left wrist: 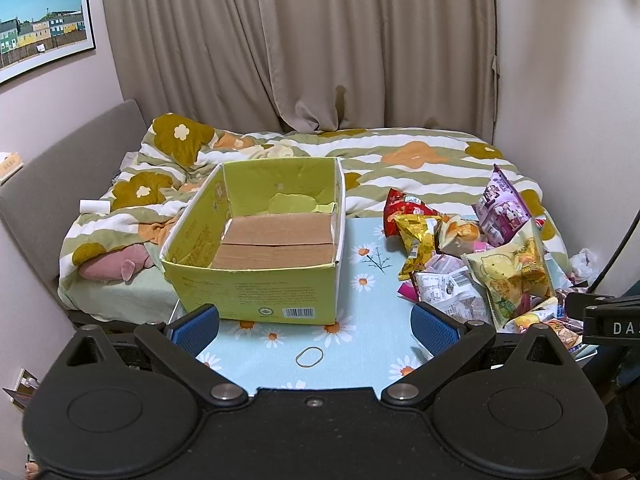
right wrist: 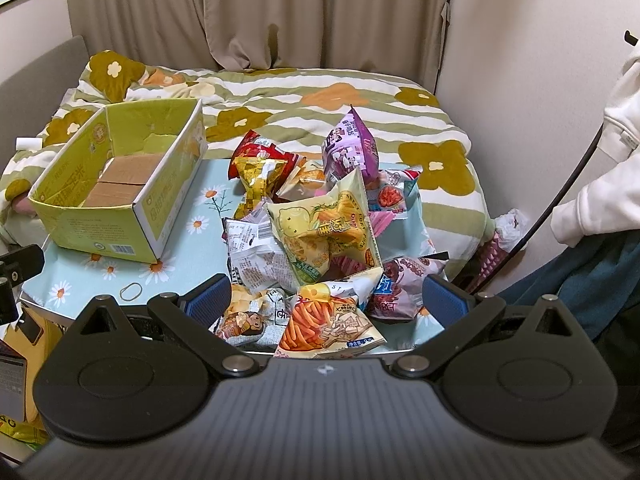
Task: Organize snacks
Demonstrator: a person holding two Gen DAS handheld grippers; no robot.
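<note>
The snack packets (right wrist: 320, 232) are heaped on the tabletop (left wrist: 360, 344), at 3 o'clock from the green box (left wrist: 256, 248). They can be judged light, puffy and crinkly-slick, best pinched at a sealed edge. The box is seen empty, only its cardboard floor showing. Both the left gripper (left wrist: 314, 324) and right gripper (right wrist: 326, 300) are held wide, nothing gripped.

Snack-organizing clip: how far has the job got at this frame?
Nothing looks done: the green cardboard box is empty, only its brown bottom flaps showing. Nothing is in hand; the left hand-held gripper and right hand-held gripper are both open, the right one facing the snack pile. All packets, including the yellow cartoon packet, remain heaped on the floral tablecloth.
</note>
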